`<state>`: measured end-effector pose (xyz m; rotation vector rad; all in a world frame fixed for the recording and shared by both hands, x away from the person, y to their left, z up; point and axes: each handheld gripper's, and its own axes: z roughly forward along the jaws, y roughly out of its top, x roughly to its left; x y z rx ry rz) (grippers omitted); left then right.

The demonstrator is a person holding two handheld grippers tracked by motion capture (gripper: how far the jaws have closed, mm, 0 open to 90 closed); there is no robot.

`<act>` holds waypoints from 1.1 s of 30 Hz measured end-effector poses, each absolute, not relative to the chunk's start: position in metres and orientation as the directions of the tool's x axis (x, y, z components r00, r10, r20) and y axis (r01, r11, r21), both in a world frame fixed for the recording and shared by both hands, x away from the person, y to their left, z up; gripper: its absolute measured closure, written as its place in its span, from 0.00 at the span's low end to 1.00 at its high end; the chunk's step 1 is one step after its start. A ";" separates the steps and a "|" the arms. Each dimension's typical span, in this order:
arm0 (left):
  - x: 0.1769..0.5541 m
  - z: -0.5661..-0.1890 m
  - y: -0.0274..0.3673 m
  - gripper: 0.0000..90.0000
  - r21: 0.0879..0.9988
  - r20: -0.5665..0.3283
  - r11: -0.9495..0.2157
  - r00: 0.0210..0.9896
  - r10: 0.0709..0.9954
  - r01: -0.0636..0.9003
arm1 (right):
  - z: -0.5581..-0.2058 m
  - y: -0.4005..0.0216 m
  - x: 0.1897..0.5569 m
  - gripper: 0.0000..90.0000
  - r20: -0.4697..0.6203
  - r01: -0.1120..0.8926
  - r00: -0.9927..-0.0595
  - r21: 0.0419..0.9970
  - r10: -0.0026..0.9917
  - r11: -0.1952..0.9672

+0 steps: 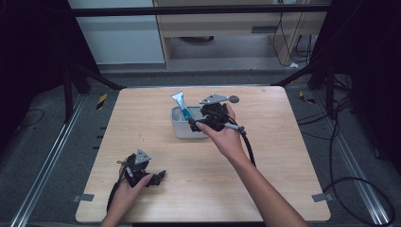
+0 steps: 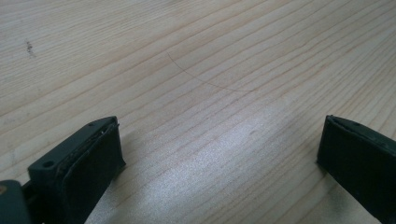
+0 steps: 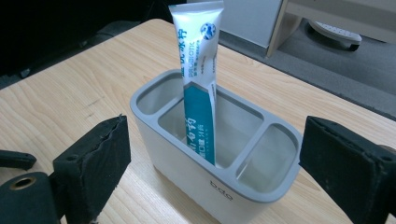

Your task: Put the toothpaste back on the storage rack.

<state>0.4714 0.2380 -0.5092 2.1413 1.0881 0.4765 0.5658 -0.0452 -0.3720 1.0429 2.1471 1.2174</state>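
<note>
A white and teal toothpaste tube (image 1: 181, 105) (image 3: 198, 70) stands upright in the middle compartment of a light grey three-part holder (image 1: 180, 130) (image 3: 187, 186) at the centre back of the wooden table (image 1: 213, 189). My right gripper (image 1: 201, 121) (image 3: 217, 172) is just right of the holder and points at it. Its jaws stand wide apart, one on each side of the holder's near wall, and neither pad touches it. My left gripper (image 1: 154, 178) (image 2: 219, 158) rests low over bare wood (image 2: 187, 70) near the front left, open with nothing between its jaws.
The holder's two outer compartments look empty. Bare wood lies all around the holder and between the two hands. Beyond the table's far edge are a black frame (image 1: 198, 9) and a wooden cabinet (image 1: 227, 23). Cables (image 1: 350, 179) trail on the floor at the right.
</note>
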 end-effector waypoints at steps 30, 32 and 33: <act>0.471 -0.509 0.238 0.00 0.711 0.018 -0.421 0.584 0.811 0.563 | -0.378 -0.084 0.556 0.10 -0.032 0.396 -0.582 0.862 0.812 0.317; 0.471 -0.509 0.238 0.00 0.712 0.018 -0.421 0.584 0.811 0.563 | -0.379 -0.086 0.555 0.10 -0.033 0.398 -0.579 0.860 0.814 0.318; 0.471 -0.509 0.238 0.00 0.711 0.018 -0.421 0.584 0.811 0.563 | -0.380 -0.088 0.555 0.10 -0.031 0.401 -0.576 0.860 0.817 0.315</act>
